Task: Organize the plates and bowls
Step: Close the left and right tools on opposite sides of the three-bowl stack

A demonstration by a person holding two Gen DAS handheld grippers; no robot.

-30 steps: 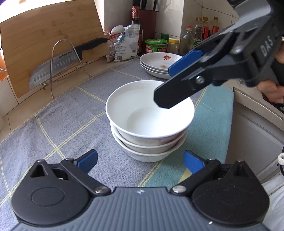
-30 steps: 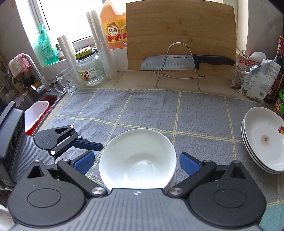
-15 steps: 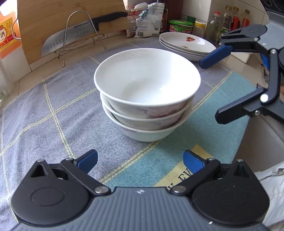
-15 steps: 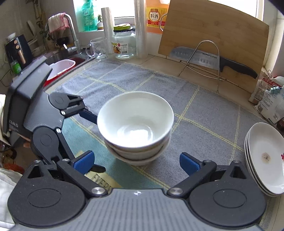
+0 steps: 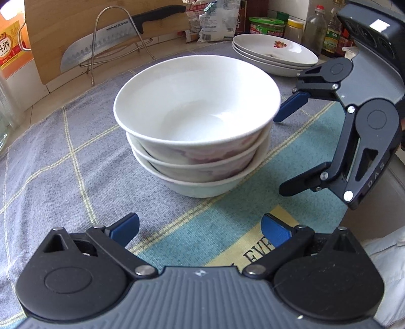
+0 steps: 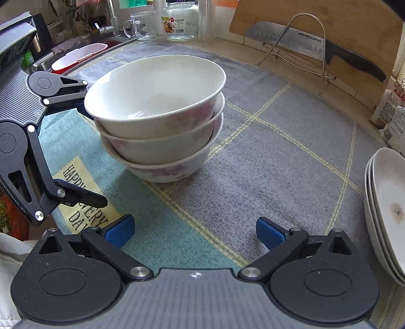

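white porcelain, three bowls (image 5: pixel 197 141) nested in one stack, sits at the centre of the left wrist frame on a grey checked cloth (image 5: pixel 63 157); faint pink flowers show on the outer walls, though the lower two bowls are mostly hidden inside one another. the left gripper (image 5: pixel 200 229) fills the bottom of its own frame, jaws spread wide with nothing between them, the blue pads short of the stack. the right gripper (image 5: pixel 288 151) enters from the right edge of that frame, also gaping and holding nothing; its upper blue tip sits just beside the top bowl's rim, and whether it touches cannot be told. in the right wrist view the far finger of the left gripper is partly hidden behind the stack. plates (image 5: pixel 273 52) are piled at the upper right, and cut off by the right edge in the right wrist view. a knife (image 5: pixel 119 33) lies on a wire rack (image 5: pixel 114 45) against a wooden board (image 5: pixel 76 22) at upper left. lettering on the cloth's yellow patch is partly covered.
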